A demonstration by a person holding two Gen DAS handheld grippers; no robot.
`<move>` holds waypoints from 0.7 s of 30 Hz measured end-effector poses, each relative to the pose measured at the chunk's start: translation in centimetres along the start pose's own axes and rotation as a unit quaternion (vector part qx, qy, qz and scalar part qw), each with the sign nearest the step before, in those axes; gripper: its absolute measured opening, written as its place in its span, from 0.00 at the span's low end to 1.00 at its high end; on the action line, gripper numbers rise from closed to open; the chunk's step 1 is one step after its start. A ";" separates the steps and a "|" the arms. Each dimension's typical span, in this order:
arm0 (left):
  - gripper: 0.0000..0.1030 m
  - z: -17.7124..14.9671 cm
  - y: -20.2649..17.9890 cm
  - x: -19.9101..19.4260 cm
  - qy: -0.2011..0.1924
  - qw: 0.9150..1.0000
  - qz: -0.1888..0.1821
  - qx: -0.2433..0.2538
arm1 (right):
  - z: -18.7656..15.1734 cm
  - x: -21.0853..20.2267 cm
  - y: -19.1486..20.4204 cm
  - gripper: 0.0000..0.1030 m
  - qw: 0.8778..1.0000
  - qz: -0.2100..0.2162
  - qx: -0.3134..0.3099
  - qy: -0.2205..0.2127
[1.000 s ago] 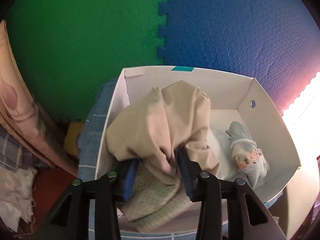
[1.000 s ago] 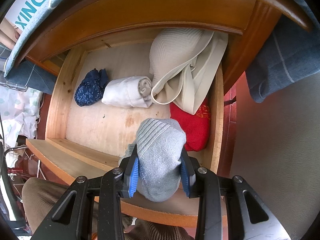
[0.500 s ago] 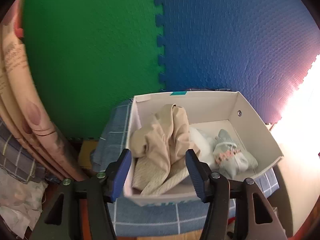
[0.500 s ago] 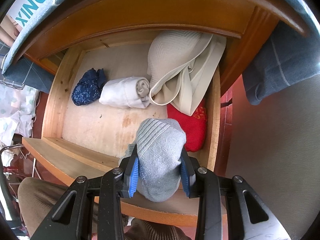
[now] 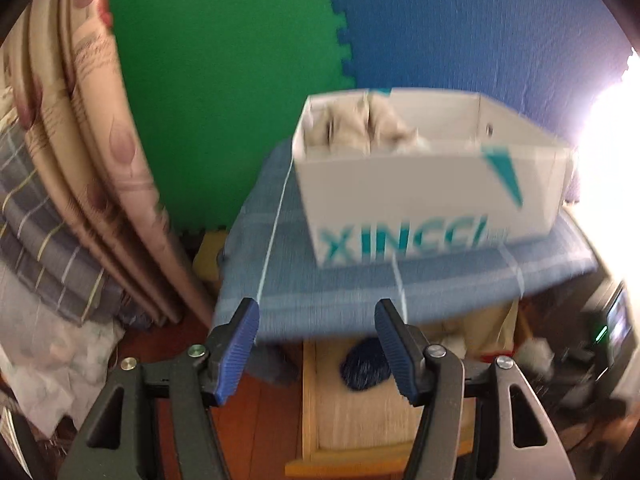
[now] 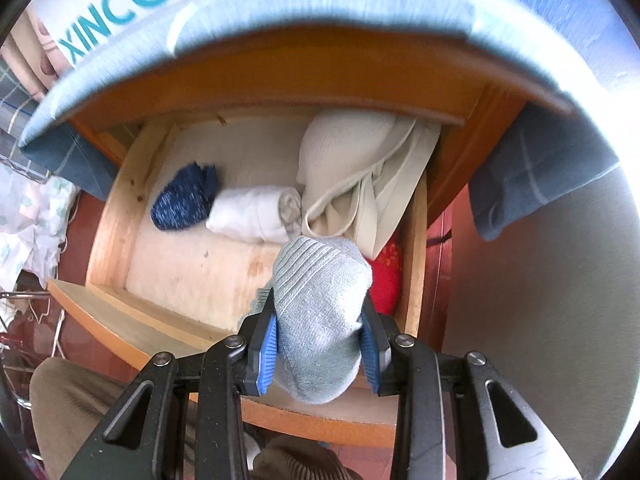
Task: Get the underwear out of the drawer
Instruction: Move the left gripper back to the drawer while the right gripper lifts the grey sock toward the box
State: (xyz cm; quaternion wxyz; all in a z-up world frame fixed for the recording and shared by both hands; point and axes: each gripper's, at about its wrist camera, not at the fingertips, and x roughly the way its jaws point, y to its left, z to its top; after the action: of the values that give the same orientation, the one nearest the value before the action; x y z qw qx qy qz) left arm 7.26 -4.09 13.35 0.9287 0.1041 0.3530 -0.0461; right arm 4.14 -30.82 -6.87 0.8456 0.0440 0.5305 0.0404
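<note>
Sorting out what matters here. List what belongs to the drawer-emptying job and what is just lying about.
Job:
- grey garment in the right gripper
- drawer with navy bundle, white roll, beige garment, red item
- white box
- left gripper, jaws opening, empty

Lying about:
- curtain
- checked cloth
- foam mats

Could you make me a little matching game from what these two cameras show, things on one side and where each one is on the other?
Things:
1. grey bundle
2. dark blue bundle
3. beige garment
4. red item

Places:
A. in the white box on the blue cloth
B. clamped in the right gripper
C. drawer, near its left wall
D. drawer, against its right wall

Pairs: 1-B, 2-C, 3-A, 4-D
</note>
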 end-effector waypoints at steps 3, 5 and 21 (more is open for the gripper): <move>0.60 -3.4 -0.1 1.3 0.025 0.999 0.009 -0.020 | 0.1 -1.3 0.2 0.31 1.000 0.002 -0.006 -0.030; 0.60 -5.2 -0.1 1.8 0.033 0.999 0.012 -0.034 | 0.1 -2.2 0.3 0.31 0.999 0.007 -0.004 -0.044; 0.60 -10.8 0.2 4.7 0.071 0.992 0.033 -0.101 | 3.5 -13.1 2.0 0.31 0.991 0.059 -0.023 -0.117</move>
State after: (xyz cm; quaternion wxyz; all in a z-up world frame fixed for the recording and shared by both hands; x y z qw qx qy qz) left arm 3.82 -1.48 2.42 0.9079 0.0241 0.4175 0.0282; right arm 1.56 -30.44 6.64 0.8986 0.0604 0.4235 0.0971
